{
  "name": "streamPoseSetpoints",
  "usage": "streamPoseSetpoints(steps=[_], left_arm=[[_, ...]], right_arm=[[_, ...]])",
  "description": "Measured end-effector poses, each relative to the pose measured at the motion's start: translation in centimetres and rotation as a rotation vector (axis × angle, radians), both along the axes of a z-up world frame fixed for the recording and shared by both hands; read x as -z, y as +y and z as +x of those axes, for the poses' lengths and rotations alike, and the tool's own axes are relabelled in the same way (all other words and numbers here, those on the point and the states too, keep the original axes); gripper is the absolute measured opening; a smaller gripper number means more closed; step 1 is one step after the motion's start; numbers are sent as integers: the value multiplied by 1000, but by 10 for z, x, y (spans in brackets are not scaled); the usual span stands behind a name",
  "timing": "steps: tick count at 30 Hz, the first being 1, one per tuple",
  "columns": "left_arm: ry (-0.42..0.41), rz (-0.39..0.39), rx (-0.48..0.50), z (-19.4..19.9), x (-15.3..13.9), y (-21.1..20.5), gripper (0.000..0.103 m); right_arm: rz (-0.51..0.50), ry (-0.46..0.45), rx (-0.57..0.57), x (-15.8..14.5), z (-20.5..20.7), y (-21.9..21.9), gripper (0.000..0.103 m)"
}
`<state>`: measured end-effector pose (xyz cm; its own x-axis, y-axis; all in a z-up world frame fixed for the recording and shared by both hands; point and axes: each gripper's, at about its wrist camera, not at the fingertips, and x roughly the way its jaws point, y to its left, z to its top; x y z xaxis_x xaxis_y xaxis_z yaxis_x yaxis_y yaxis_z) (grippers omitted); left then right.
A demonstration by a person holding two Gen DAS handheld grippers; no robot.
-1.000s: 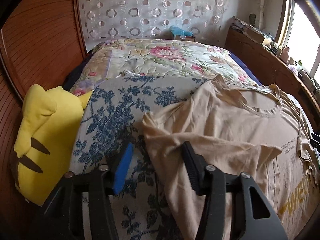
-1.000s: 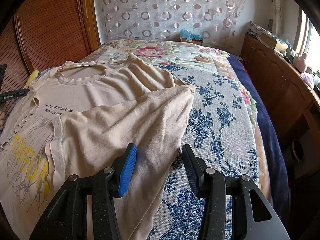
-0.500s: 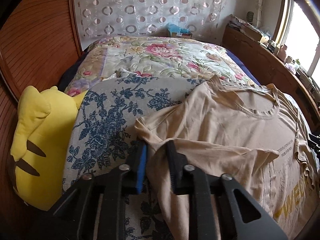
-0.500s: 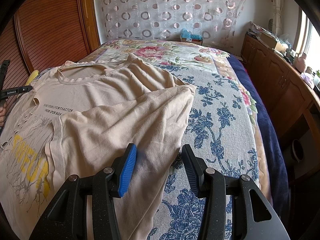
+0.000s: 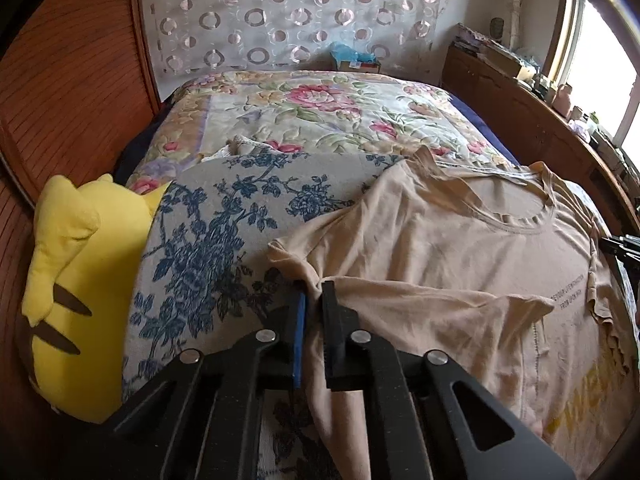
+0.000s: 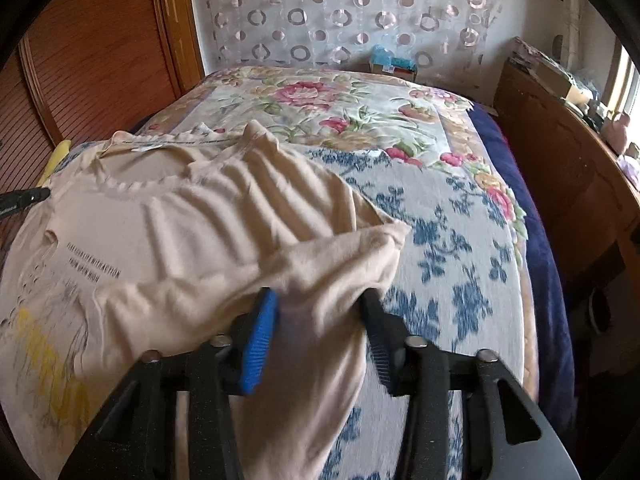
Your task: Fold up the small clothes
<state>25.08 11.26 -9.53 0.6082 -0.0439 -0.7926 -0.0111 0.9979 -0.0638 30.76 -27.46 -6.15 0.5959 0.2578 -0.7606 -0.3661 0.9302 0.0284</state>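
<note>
A beige T-shirt [image 5: 460, 256] with dark lettering and a yellow print lies face up on the bed, both side edges folded inward. My left gripper [image 5: 314, 294] is shut on the shirt's left edge near the sleeve. In the right wrist view the shirt [image 6: 180, 232] fills the left half, and my right gripper [image 6: 320, 300] stands open around its folded right edge, the cloth bunched between the jaws. The view is blurred.
The bed has a blue-flowered cover [image 5: 208, 240] and a rose-patterned quilt [image 5: 320, 108] behind. A yellow plush toy [image 5: 76, 280] lies at the left edge by the wooden wardrobe [image 5: 68, 80]. A wooden sideboard [image 6: 560, 168] runs along the right.
My left gripper has closed on the shirt's left edge. My right gripper has moved forward so the shirt's right edge sits between its jaws, and the cloth has rippled.
</note>
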Motion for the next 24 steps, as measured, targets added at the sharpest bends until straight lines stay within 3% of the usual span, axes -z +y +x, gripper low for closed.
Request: streamPoseSetpoints(steps=[1,3,10,15,19,24], left_arm=[[-9,0,3,-5,-2,-2,7],[-51,-26,13,-20,-10,-6,6],[-204,-69,66,-98,-46,-24,6],[-295,-114,52,-161,-63,-23,6],[-341,-164,51,-206,-73,-18,6],[-357,-143,55,-238,-80,-18,6]], right_arm=[[15,5,-12,0,-3,1,9],[17,-22,-40,-2,-14,6,7],[129,-174,-87,-36,-74,-7,6],[220,-245,-117,-56,-129,-29,6],[230,-269,-154,-55,-174,-44,6],[240,-271,-159,-47,-224,-71,6]])
